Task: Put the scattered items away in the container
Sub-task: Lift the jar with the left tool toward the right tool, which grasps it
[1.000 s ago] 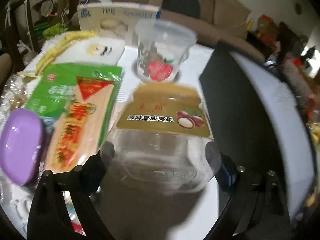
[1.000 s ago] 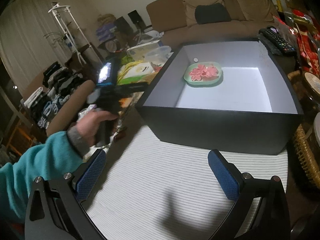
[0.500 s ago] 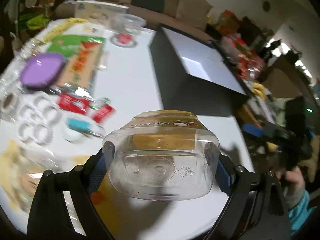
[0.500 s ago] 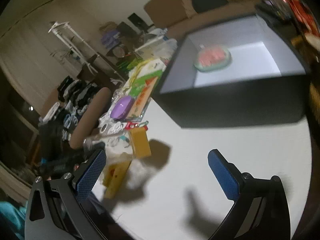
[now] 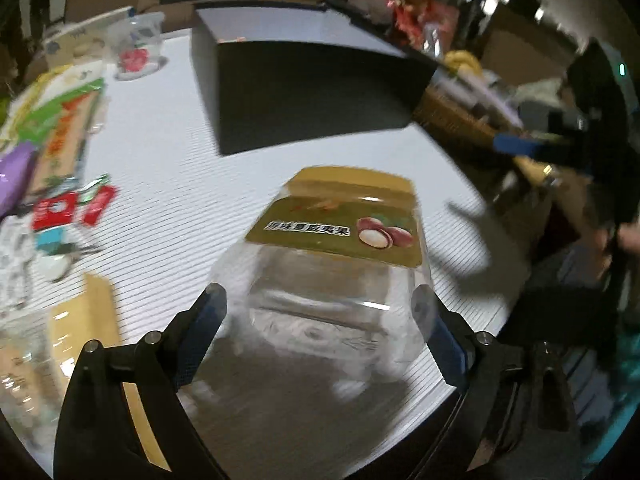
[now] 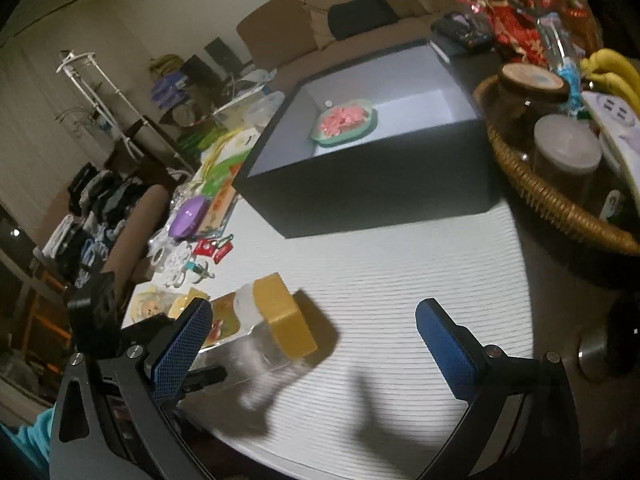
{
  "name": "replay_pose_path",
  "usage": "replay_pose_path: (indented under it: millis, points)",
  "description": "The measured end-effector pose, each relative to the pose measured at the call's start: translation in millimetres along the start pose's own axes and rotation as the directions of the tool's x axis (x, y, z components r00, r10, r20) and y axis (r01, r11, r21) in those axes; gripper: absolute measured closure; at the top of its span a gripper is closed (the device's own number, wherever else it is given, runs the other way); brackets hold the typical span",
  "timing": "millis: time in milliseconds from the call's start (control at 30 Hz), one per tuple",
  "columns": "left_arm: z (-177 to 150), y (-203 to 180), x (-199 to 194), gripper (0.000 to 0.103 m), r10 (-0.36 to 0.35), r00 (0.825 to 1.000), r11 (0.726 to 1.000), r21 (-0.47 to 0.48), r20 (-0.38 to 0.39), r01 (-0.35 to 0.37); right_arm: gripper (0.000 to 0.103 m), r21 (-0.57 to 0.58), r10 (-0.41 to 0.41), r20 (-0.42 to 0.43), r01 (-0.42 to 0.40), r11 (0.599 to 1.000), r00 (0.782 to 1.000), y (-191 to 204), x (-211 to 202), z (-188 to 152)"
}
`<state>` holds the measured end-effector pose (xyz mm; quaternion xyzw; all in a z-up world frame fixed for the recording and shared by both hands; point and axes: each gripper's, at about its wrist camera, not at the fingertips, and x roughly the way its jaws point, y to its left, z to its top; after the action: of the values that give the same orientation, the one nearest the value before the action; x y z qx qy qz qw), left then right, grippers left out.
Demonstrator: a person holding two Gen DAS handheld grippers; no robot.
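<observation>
Clear square plastic jar with gold lid and macadamia label (image 5: 336, 280), clamped between the blue pads of the left gripper (image 5: 320, 312), lid pointing away toward the black open-topped box with pale lining (image 5: 304, 92). Carried low over the near edge of the white ribbed table (image 5: 168, 200), now off the clutter along the left edge: green and orange noodle packet (image 5: 60, 120), purple oval case (image 5: 16, 176), red sachets (image 5: 72, 208). Seen from the right wrist as a gold lid (image 6: 286, 316) jutting out past the right gripper's left pad.

Compared with a second ago: jar then lying flat among those packets, box close on the right; half a second ago lifted and swung toward the table's near edge; box now straight ahead, well apart. Meaning for the task: pick-up done, transport begun, drop into the box not yet made.

Right gripper (image 6: 312, 340) spread wide, holding nothing, hovering over the near edge. Green dish with pink pieces (image 6: 346, 120) already inside the box's far left corner.
</observation>
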<state>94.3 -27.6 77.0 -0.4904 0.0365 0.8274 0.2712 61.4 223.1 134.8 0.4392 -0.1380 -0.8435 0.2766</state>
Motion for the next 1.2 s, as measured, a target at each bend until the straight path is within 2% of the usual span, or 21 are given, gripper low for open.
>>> replay_pose_path:
  millis: [100, 200, 333, 433, 500, 567, 600, 667, 767, 1000, 1200]
  points:
    - [-15, 8, -12, 0.009, 0.075, 0.997, 0.997, -0.008, -0.012, -0.075, 0.000, -0.024, 0.039, -0.034, -0.040, 0.999, 0.999, 10, 12, 1]
    - [-31, 17, -27, 0.007, 0.117, 0.993, 0.992, -0.040, -0.007, -0.118, 0.000, -0.045, 0.070, -0.076, -0.073, 0.996, 0.995, 21, 28, 0]
    - [-48, 24, -38, 0.007, 0.081, 0.997, 0.993, -0.082, -0.008, -0.081, 0.000, -0.062, 0.108, -0.134, -0.117, 0.991, 0.985, 35, 44, -12]
    - [-52, 16, -37, 0.009, 0.038, 0.999, 0.998, -0.056, -0.008, -0.038, 0.000, -0.094, 0.111, -0.163, -0.127, 0.987, 0.980, 45, 49, -20]
    - [-52, 8, -29, 0.014, 0.017, 0.999, 0.999, -0.048, -0.030, -0.018, 0.001, -0.105, 0.099, -0.170, -0.118, 0.987, 0.981, 46, 53, -21]
    - [-52, -1, -23, 0.024, -0.020, 0.999, 0.999, -0.048, -0.040, 0.018, 0.011, -0.095, 0.111, -0.174, -0.129, 0.987, 0.978, 44, 56, -20]
    - [-52, -6, -21, 0.027, -0.023, 0.999, 0.999, -0.036, -0.033, 0.022, 0.016, -0.090, 0.126, -0.174, -0.144, 0.986, 0.977, 43, 57, -21]
    - [-50, -11, -15, 0.040, -0.004, 0.999, 1.000, -0.023, -0.040, 0.003, 0.031, -0.089, 0.143, -0.194, -0.162, 0.983, 0.971, 42, 63, -23]
    - [-45, -6, -5, 0.042, 0.005, 0.999, 0.999, -0.046, -0.046, -0.007, 0.039, -0.107, 0.147, -0.261, -0.180, 0.978, 0.954, 44, 77, -31]
    - [-39, 12, -7, 0.042, 0.018, 0.999, 1.000, 0.008, -0.051, -0.018, 0.042, -0.260, 0.144, -0.356, -0.246, 0.934, 0.923, 64, 83, -51]
    - [-26, 25, 5, 0.041, 0.008, 0.995, 0.998, 0.071, -0.098, -0.001, 0.044, -0.436, 0.059, -0.387, -0.239, 0.867, 0.920, 82, 97, -60]
